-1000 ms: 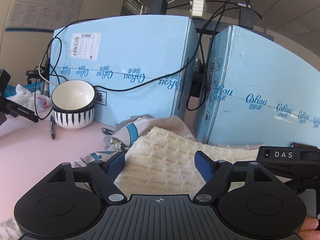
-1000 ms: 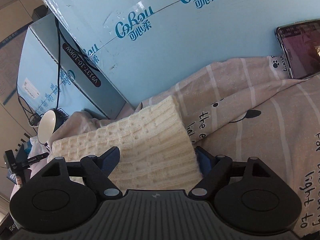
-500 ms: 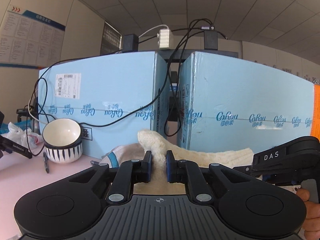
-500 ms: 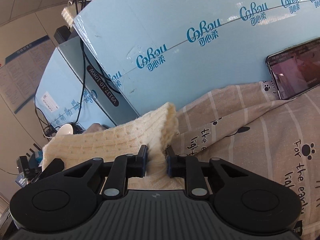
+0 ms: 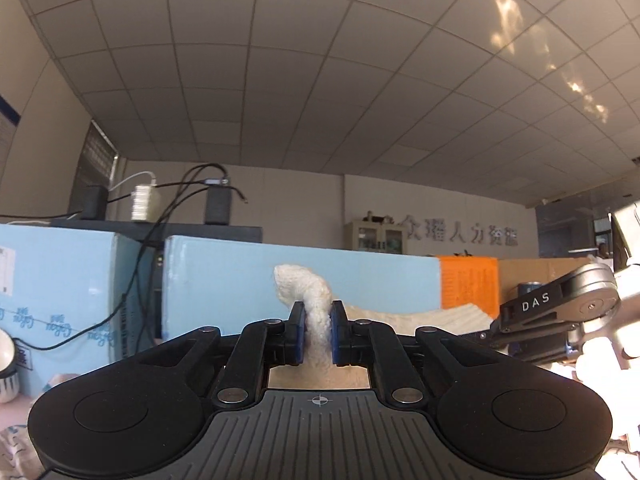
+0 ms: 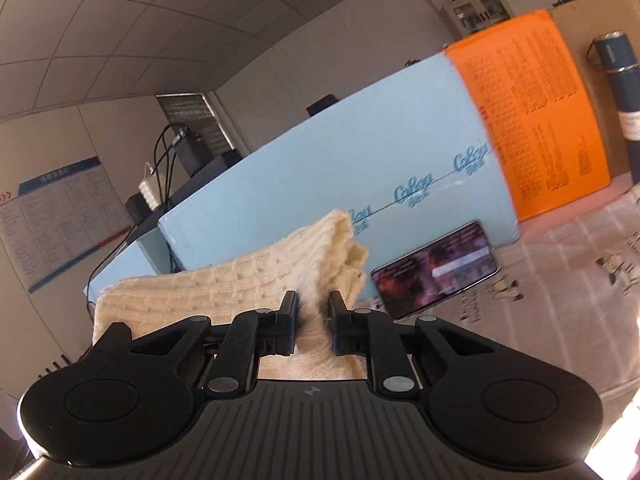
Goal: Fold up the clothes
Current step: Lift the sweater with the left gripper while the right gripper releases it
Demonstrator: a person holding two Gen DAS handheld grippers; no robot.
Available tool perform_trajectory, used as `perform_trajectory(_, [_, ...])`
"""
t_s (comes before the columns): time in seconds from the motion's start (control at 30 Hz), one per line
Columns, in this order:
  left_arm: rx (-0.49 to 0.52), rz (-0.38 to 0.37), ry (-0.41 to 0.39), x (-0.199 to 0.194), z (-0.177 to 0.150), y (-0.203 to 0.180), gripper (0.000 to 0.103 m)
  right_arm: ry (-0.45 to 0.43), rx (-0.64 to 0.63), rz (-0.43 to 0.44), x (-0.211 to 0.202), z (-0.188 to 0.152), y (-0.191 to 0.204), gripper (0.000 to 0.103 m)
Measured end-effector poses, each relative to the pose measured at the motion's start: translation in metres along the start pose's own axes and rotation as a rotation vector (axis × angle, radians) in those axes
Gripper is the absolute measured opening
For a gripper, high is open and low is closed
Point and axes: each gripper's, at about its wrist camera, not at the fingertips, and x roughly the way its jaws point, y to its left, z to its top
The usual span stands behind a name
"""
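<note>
A cream knitted sweater (image 6: 240, 288) hangs lifted between both grippers. My left gripper (image 5: 316, 326) is shut on one pinched corner of the sweater (image 5: 312, 300), whose tip curls up above the blue pads. The knit stretches off to the right toward the other gripper's body (image 5: 560, 312), marked DAS. My right gripper (image 6: 313, 314) is shut on the opposite corner, with bunched folds standing above its fingers. The lower part of the sweater is hidden behind both gripper bodies.
Light blue cartons (image 6: 360, 176) stand close behind the sweater, with an orange box (image 6: 532, 120) to their right. A phone (image 6: 436, 268) leans against a carton on a printed beige sheet (image 6: 560, 272). A blue flask (image 6: 620, 92) stands far right. A striped bowl (image 5: 6, 364) sits far left.
Both grippers went from open around the sweater's edge to shut on it, then rose and tilted upward, lifting the sweater off the table.
</note>
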Motion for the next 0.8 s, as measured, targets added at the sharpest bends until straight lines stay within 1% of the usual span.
perform_trajectory(0.03, [0.016,-0.040,-0.002,0.008,0.002,-0.013,0.011,-0.034,0.003,-0.031,-0.012,0.007,-0.010,0.014])
perform_trajectory(0.17, [0.050,-0.160,-0.013,0.044,0.001,-0.061,0.011,-0.183,0.013,-0.156,-0.054,0.029,-0.051,0.014])
perform_trajectory(0.2, [0.044,-0.190,-0.003,0.050,-0.002,-0.070,0.011,-0.213,0.013,-0.182,-0.064,0.032,-0.061,0.014])
perform_trajectory(0.27, [0.042,-0.251,0.031,0.059,-0.011,-0.087,0.011,-0.238,0.010,-0.214,-0.083,0.035,-0.081,0.014])
perform_trajectory(0.33, [0.096,-0.315,0.073,0.060,-0.024,-0.101,0.011,-0.223,-0.036,-0.239,-0.096,0.028,-0.097,0.014])
perform_trajectory(0.4, [0.137,-0.375,0.131,0.060,-0.038,-0.108,0.011,-0.182,-0.074,-0.249,-0.106,0.016,-0.112,0.014])
perform_trajectory(0.43, [0.149,-0.407,0.169,0.060,-0.044,-0.108,0.011,-0.153,-0.084,-0.249,-0.109,0.009,-0.119,0.016])
perform_trajectory(0.5, [0.132,-0.483,0.257,0.057,-0.051,-0.105,0.011,-0.102,-0.096,-0.260,-0.112,-0.009,-0.128,0.021])
perform_trajectory(0.53, [0.134,-0.501,0.276,0.054,-0.053,-0.104,0.011,-0.082,-0.105,-0.269,-0.114,-0.018,-0.131,0.030])
perform_trajectory(0.57, [0.139,-0.517,0.292,0.051,-0.055,-0.103,0.011,-0.069,-0.113,-0.276,-0.116,-0.026,-0.135,0.049])
perform_trajectory(0.6, [0.157,-0.528,0.299,0.047,-0.056,-0.104,0.011,-0.077,-0.120,-0.278,-0.120,-0.033,-0.137,0.059])
perform_trajectory(0.63, [0.176,-0.538,0.304,0.043,-0.058,-0.106,0.011,-0.083,-0.127,-0.280,-0.123,-0.038,-0.139,0.072])
perform_trajectory(0.67, [0.194,-0.548,0.308,0.040,-0.059,-0.107,0.011,-0.089,-0.128,-0.278,-0.126,-0.042,-0.141,0.078])
perform_trajectory(0.7, [0.212,-0.558,0.312,0.037,-0.061,-0.109,0.011,-0.095,-0.125,-0.269,-0.129,-0.045,-0.141,0.080])
perform_trajectory(0.73, [0.236,-0.575,0.317,0.035,-0.061,-0.110,0.011,-0.104,-0.122,-0.257,-0.132,-0.046,-0.141,0.084])
perform_trajectory(0.8, [0.280,-0.603,0.324,0.029,-0.064,-0.116,0.011,-0.128,-0.113,-0.219,-0.138,-0.046,-0.141,0.088])
